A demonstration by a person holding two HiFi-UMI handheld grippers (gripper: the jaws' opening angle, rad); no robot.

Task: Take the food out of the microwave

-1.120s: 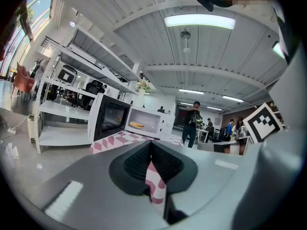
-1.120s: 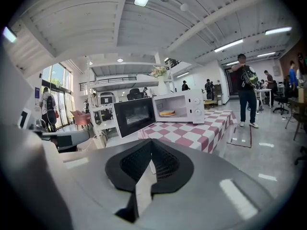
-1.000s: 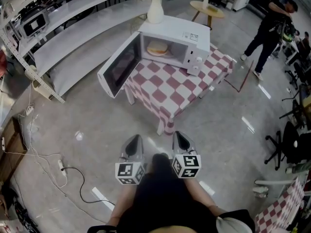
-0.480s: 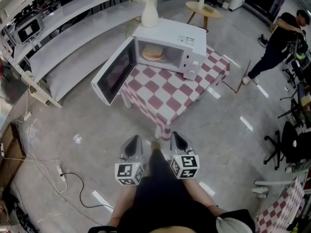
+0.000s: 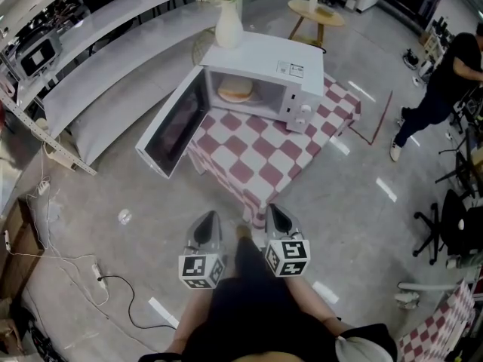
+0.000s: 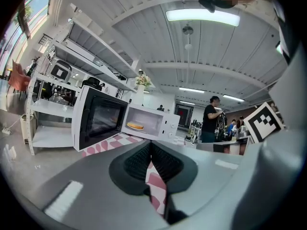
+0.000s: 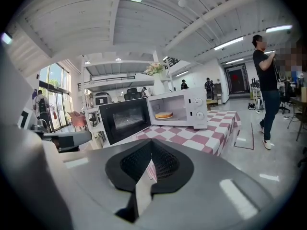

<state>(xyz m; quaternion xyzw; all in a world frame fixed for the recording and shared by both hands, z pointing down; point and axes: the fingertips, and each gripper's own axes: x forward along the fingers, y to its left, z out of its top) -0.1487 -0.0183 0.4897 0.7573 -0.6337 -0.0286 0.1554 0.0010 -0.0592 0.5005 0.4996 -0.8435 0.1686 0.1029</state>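
Observation:
A white microwave point(image 5: 264, 70) stands on a table with a red-and-white checked cloth point(image 5: 279, 153), its door point(image 5: 172, 123) swung wide to the left. Inside lies a round, flat, tan food item point(image 5: 235, 90); it also shows in the left gripper view point(image 6: 135, 126) and the right gripper view point(image 7: 164, 115). My left gripper point(image 5: 207, 223) and right gripper point(image 5: 275, 219) are side by side over the floor, just short of the table's near corner, pointing at the microwave. Both are shut with nothing in them, as seen at the left gripper point(image 6: 151, 150) and the right gripper point(image 7: 151, 150).
A white vase of flowers point(image 5: 229, 21) stands behind the microwave. Long grey shelving point(image 5: 90, 51) runs along the left. Cables point(image 5: 98, 277) lie on the floor at lower left. A person in black point(image 5: 445, 81) walks at the right, near office chairs point(image 5: 453, 225).
The table and microwave have drawn nearer as I and both grippers moved toward them. The person at the right has stepped further right. Both grippers stayed shut.

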